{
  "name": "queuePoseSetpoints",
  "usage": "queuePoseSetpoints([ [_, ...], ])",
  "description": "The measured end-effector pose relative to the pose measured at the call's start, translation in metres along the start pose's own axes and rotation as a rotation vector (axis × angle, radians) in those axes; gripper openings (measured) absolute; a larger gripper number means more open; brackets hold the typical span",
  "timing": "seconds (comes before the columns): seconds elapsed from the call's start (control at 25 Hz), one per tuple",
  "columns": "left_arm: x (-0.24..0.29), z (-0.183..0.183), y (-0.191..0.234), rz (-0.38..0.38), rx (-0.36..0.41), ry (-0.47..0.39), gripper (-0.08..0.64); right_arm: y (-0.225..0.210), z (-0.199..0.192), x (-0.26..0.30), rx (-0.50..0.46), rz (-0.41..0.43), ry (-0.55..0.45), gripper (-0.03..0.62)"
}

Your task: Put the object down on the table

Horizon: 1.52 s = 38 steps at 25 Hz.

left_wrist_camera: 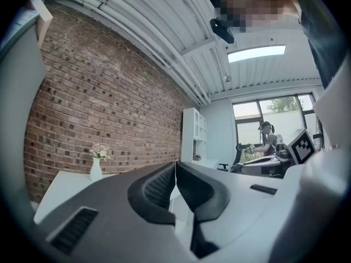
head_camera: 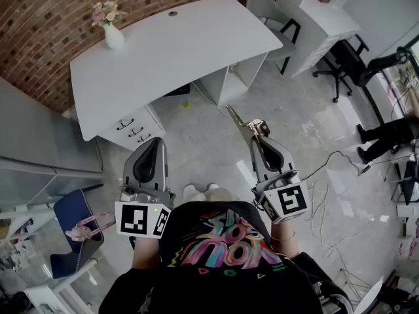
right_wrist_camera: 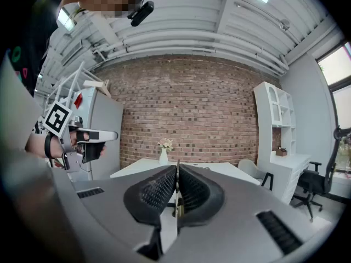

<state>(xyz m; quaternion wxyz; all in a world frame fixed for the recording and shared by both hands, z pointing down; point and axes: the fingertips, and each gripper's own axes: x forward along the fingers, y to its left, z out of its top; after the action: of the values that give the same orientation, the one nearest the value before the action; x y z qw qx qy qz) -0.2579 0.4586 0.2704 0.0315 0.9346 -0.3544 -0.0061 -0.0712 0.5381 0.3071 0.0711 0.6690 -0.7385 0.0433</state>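
Right gripper (head_camera: 256,136) is up, and its ribbed black fingers (right_wrist_camera: 156,193) are clamped flat on the one metal tool (head_camera: 241,124). It's thin, silvery and blade-like, tapering to a point that sticks out past the fingertips towards the bench (head_camera: 177,51). It hangs in the air over the glossy pale floor (head_camera: 196,142), in front of the bench and well apart from it.

Seen edge-on in the right gripper view, the tool is just a sliver with a brassy spot low down.

Left gripper (head_camera: 152,146) is level with the bench's drawer end. Its two textured fingers (left_wrist_camera: 159,188) are pressed together with nothing between them.

The bench is smooth, white and curved at the front. One white vase (head_camera: 112,34) of pink flowers stands at its far corner by the brick wall (head_camera: 65,18).
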Motion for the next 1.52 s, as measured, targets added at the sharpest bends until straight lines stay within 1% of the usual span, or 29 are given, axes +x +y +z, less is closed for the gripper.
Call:
queuePoseSetpoints([
  [0.08,0.001,0.0,-0.006,-0.006,0.005,0.002,0.026,-0.003,0.008,-0.004,0.014,-0.015,-0.038,0.029],
  [0.16,0.003,0.0,-0.011,-0.008,0.009,0.001,0.026,-0.007,0.01,-0.009,0.017,-0.021,-0.052,0.029],
  [0.4,0.011,-0.001,-0.03,0.022,0.024,0.003,0.026,-0.031,0.001,-0.019,0.02,0.004,-0.046,0.029],
  [0.6,0.016,-0.005,-0.048,0.064,0.03,0.012,0.026,-0.055,-0.012,-0.028,0.022,0.035,-0.013,0.029],
  [0.72,0.021,-0.009,-0.048,0.081,0.029,0.028,0.026,-0.064,-0.013,-0.022,0.04,0.041,-0.02,0.029],
  [0.8,0.028,-0.011,-0.044,0.09,0.025,0.036,0.026,-0.069,-0.019,-0.016,0.047,0.047,-0.006,0.029],
  [1.04,0.067,-0.024,-0.019,0.077,0.017,0.045,0.026,-0.082,-0.033,0.03,0.067,0.051,0.024,0.029],
  [1.16,0.096,-0.024,-0.001,0.066,0.015,0.045,0.026,-0.091,-0.031,0.059,0.079,0.04,0.032,0.029],
  [1.28,0.132,-0.02,0.029,0.055,0.01,0.042,0.026,-0.102,-0.021,0.101,0.078,0.031,0.031,0.029],
  [1.52,0.214,-0.012,0.101,0.019,0.001,0.055,0.026,-0.122,-0.002,0.202,0.089,0.005,0.063,0.031],
])
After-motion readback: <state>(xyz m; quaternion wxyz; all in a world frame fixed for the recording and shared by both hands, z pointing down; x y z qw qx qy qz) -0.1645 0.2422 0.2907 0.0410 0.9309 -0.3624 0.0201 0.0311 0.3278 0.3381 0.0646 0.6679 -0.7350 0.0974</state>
